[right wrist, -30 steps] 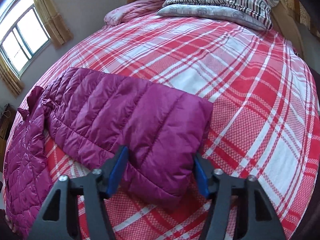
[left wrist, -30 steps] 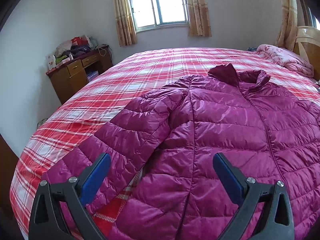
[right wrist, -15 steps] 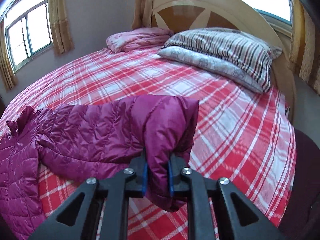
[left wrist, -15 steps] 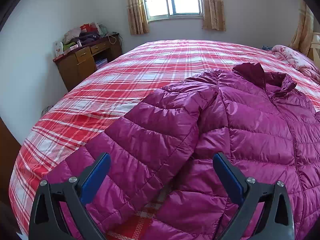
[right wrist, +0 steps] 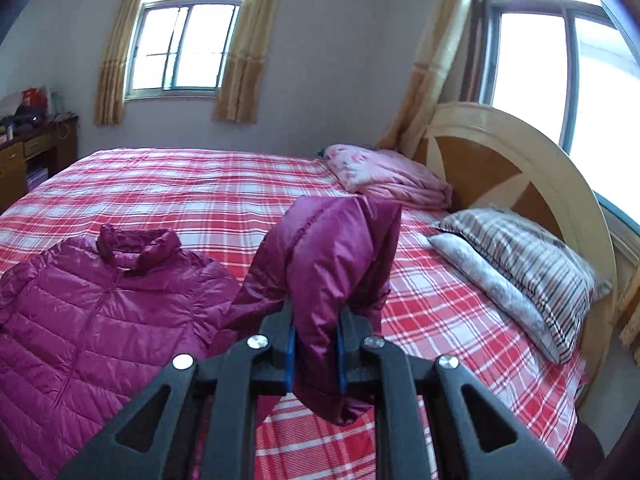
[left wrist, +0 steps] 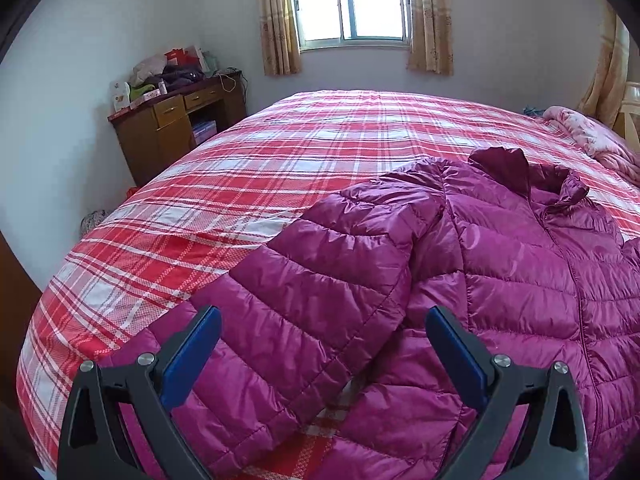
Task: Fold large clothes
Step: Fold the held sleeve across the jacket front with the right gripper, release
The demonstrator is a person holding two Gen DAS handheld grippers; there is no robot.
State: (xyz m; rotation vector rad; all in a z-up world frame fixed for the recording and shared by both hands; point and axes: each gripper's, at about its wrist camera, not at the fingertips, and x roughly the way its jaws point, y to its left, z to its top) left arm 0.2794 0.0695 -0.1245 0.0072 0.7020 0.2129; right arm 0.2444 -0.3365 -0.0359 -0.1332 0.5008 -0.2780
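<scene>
Plaid bed (left wrist: 280,184) w/ jacket (left wrist: 500,272), left gripper (left wrist: 324,354) agape, right gripper (right wrist: 316,350) clamping sleeve (right wrist: 336,264)

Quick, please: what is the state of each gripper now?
Left gripper: open, holding nothing.
Right gripper: closed on the jacket sleeve.

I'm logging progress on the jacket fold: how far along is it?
Early. Done: the magenta quilted puffer jacket lies spread, front up, on the red plaid bed. In hand: right gripper clamps one sleeve, lifted. Left: the other sleeve lies flat under the open left gripper; body unfolded.
</scene>
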